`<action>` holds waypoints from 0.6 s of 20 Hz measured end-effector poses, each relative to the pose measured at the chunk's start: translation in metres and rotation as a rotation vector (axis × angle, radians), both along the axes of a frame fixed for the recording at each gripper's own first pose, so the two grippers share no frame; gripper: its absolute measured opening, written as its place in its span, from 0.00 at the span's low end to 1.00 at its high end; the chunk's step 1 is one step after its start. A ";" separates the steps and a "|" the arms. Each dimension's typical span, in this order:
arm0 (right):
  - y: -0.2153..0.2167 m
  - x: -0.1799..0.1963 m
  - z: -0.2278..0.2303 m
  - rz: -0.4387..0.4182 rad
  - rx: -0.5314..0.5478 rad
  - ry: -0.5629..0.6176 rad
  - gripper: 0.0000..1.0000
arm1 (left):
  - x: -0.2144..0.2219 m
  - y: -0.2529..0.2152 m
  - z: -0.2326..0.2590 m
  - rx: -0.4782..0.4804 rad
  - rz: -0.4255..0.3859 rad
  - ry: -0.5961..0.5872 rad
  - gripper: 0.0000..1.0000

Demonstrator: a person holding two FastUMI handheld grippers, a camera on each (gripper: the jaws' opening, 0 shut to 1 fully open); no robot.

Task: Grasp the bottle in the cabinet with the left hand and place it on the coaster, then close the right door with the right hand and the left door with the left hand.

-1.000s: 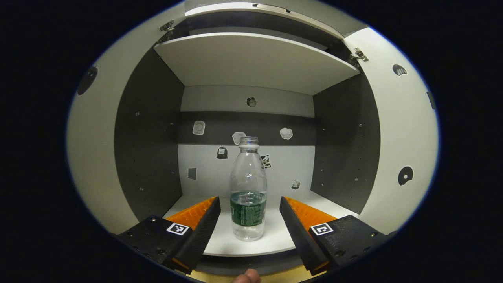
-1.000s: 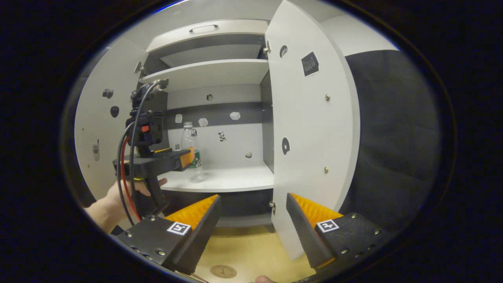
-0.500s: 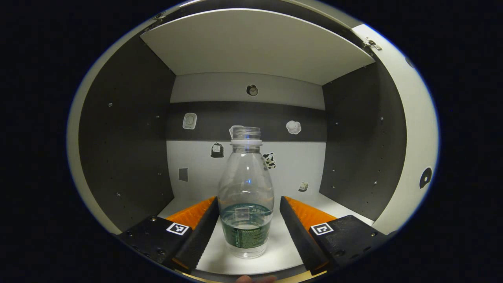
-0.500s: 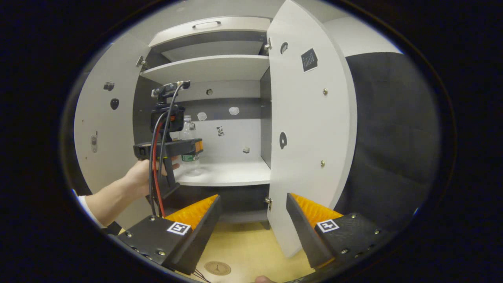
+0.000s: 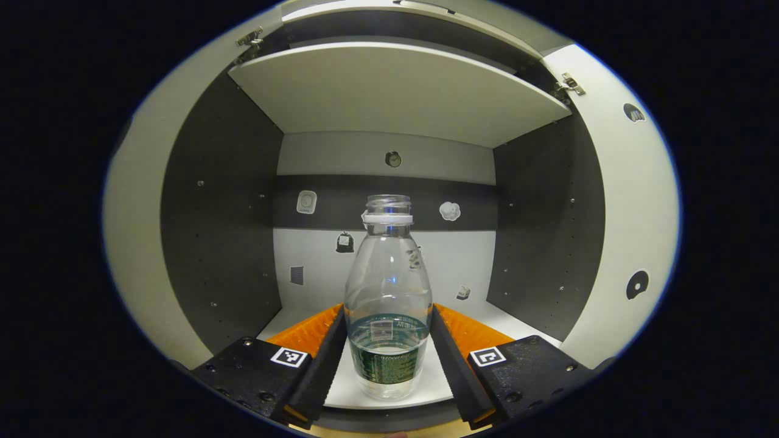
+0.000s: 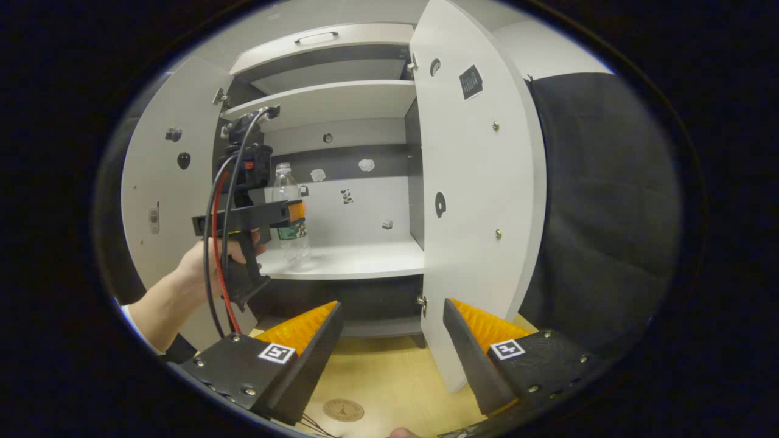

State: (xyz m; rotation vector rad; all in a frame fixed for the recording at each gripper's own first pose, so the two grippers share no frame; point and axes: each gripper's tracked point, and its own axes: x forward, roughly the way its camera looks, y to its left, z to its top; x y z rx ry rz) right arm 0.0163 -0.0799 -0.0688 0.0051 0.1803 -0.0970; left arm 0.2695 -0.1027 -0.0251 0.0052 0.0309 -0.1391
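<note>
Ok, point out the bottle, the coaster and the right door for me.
bottle (image 5: 387, 286): left gripper view, on its clear body above the label.
coaster (image 6: 344, 409): right gripper view, on the middle of the round disc on the table.
right door (image 6: 471, 201): right gripper view, on its open white panel.

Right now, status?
Left gripper shut on bottle, inside cabinet. Right gripper open, idle by right door. Coaster free. Both doors open.

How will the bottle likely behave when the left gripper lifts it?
The bottle looks light: only a little water sits at its base. Its thin clear plastic may flex under the left gripper, whose fingers press its label. It has no cap, so tilting could spill.
</note>
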 end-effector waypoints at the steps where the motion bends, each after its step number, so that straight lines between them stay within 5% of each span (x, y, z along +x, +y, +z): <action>1: 0.000 -0.003 -0.001 0.004 0.007 0.000 1.00 | -0.013 -0.001 0.003 -0.002 -0.002 -0.011 0.82; 12: -0.011 -0.038 -0.018 0.016 0.065 0.037 1.00 | -0.153 -0.010 -0.048 0.035 0.001 -0.040 0.82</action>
